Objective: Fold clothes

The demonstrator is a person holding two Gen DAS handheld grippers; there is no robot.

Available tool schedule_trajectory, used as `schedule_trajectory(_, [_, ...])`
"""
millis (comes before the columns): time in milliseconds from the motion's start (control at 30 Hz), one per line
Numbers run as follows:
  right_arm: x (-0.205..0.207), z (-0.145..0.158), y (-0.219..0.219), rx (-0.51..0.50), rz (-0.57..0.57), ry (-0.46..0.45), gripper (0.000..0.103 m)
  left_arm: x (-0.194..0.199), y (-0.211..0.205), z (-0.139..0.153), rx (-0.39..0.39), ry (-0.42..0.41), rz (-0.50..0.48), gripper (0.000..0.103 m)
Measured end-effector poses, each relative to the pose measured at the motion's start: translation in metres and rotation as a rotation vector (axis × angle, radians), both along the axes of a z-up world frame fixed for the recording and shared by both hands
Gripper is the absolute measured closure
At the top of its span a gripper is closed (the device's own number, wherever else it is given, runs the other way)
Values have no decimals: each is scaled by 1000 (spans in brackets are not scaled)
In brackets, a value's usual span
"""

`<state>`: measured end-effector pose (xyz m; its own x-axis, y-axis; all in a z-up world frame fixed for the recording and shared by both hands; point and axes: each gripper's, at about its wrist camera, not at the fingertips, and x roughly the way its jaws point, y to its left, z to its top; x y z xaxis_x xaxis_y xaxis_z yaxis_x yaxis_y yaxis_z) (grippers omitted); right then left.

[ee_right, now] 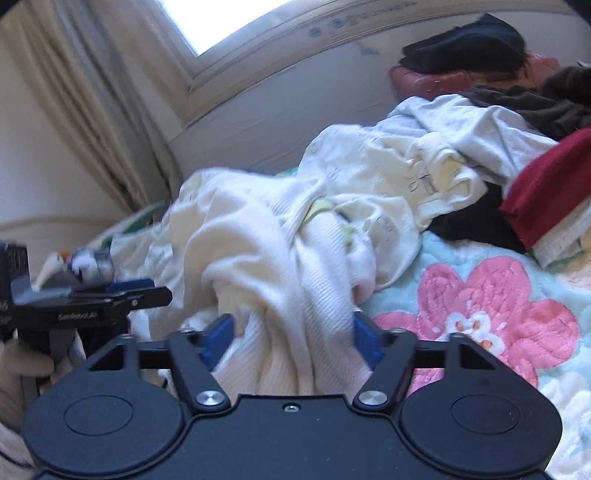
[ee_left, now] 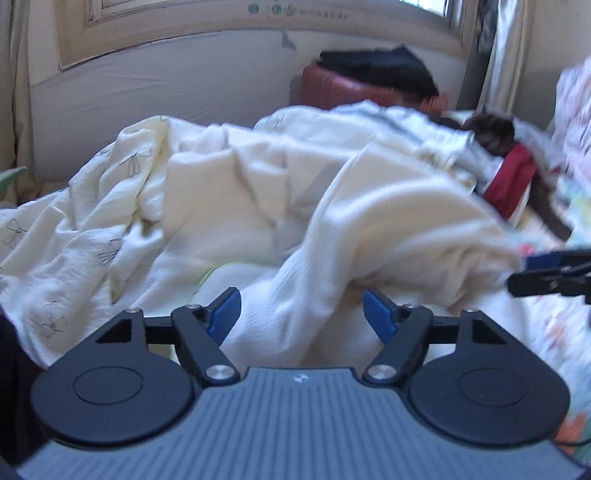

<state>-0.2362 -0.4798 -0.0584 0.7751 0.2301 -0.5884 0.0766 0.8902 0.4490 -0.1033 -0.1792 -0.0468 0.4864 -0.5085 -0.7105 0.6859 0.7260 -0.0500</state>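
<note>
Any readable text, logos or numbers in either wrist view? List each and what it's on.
Left gripper side: pale lettering, too blurred to read.
Window frame: green marks or stickers, no legible words.
Left gripper housing: small emblem, not readable.
Cream printed cloth: drawn motifs, no text.
Nothing else legible.

A cream ribbed knit garment (ee_right: 266, 258), soft and matt, is seen bunched on a quilted floral bedspread (ee_right: 491, 295) with stitched, puffy texture. Matt black plastic and blue pads are shown on the right gripper (ee_right: 290, 338), with shiny metal pivot pins.
</note>
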Motion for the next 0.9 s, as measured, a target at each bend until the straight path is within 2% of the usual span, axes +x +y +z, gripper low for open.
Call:
schedule_trajectory(100, [7,-5,12,-97,22,25,19,6,2,-11,4,17,20,28])
schedule_trajectory(167, [14,-12,13,-109,12,43,13,8,-6,-21,30,-17,21,27])
schedule_trajectory(267, [23,-27,4,-31,-41,61,12,14,-23,-38,84,-48,30,27])
schedule_trajectory(333, [29,-35,-1,9,-78,65,11,21,-28,-45,59,-37,57,26])
schedule_trajectory(400, [36,-38,-4,20,-91,51,11,25,-27,-46,-9,-33,84,27])
schedule_trajectory(433, [39,-36,-4,7,-82,32,22,26,-25,-46,-57,-36,102,27])
schedule_trajectory(467, [42,-33,-2,-14,-61,9,50,27,-22,-47,-103,-34,115,28])
schedule_trajectory(500, [45,-28,0,-39,-48,-9,57,26,-21,-48,-132,-31,111,35])
schedule_trajectory(533, [47,-22,3,-73,-54,-19,59,25,-20,-48,-156,-27,104,46])
schedule_trajectory(567, [47,-15,7,-106,-60,-37,62,24,-20,-48,-167,-19,85,50])
schedule_trajectory(633, [44,0,14,-135,-61,-82,64,24,-21,-47,-191,14,54,72])
schedule_trajectory(667, [42,8,17,-143,-56,-99,64,24,-20,-46,-223,43,32,77])
schedule_trajectory(767, [31,34,32,-194,-14,-138,65,18,-22,-46,-297,111,-12,77])
schedule_trajectory(900, [11,39,51,-279,24,-105,66,12,-40,-49,-286,140,-42,77])
